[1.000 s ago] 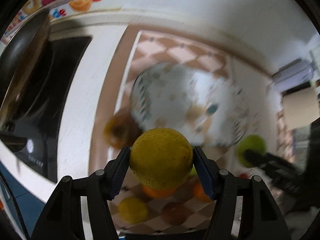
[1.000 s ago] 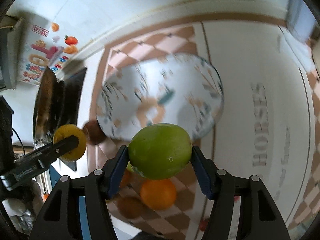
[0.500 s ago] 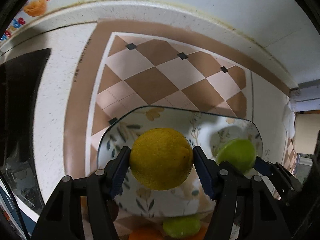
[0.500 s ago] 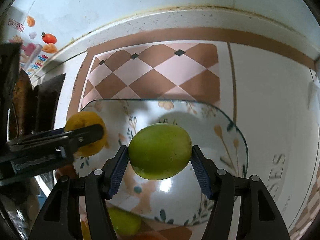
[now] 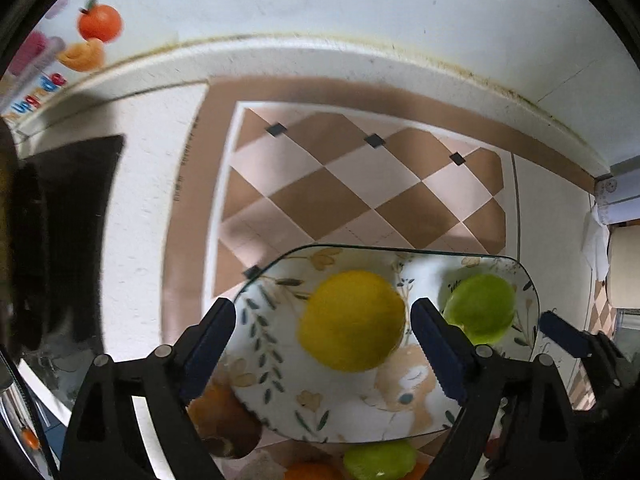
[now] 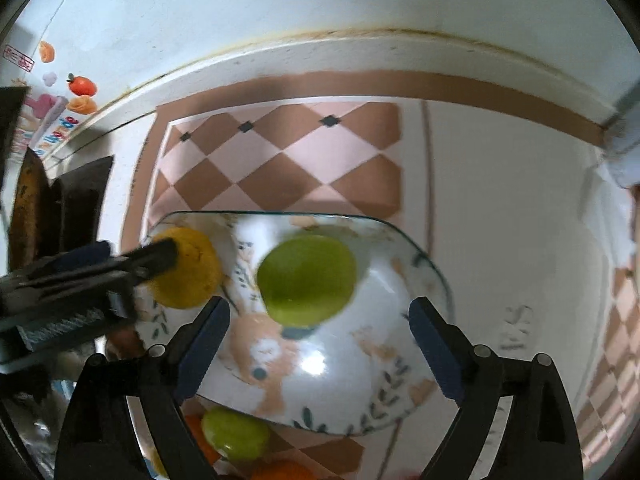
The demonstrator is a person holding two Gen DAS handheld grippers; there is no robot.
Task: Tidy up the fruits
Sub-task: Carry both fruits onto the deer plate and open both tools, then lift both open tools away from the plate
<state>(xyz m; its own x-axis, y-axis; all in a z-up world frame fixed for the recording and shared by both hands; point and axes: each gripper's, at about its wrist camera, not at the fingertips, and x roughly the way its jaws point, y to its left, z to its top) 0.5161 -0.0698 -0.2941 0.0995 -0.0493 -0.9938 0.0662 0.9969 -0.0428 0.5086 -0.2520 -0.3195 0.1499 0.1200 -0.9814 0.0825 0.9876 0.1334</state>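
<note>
Both fruits just released: yellow fruit (image 5: 352,320) and green fruit (image 6: 306,280) now on plate (image 5: 280,380). Left gripper (image 5: 324,344) and right gripper (image 6: 320,340) fingers wide open, empty. More fruit waiting near worktop front edge.

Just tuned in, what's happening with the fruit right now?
Both grippers are open over the floral plate. The left gripper has its fingers spread around a yellow citrus fruit, and the right gripper has its fingers wide of a green fruit; both fruits appear to sit on the plate. More fruit, including another green one and something orange, waits on the checkered mat nearer the cameras.
</note>
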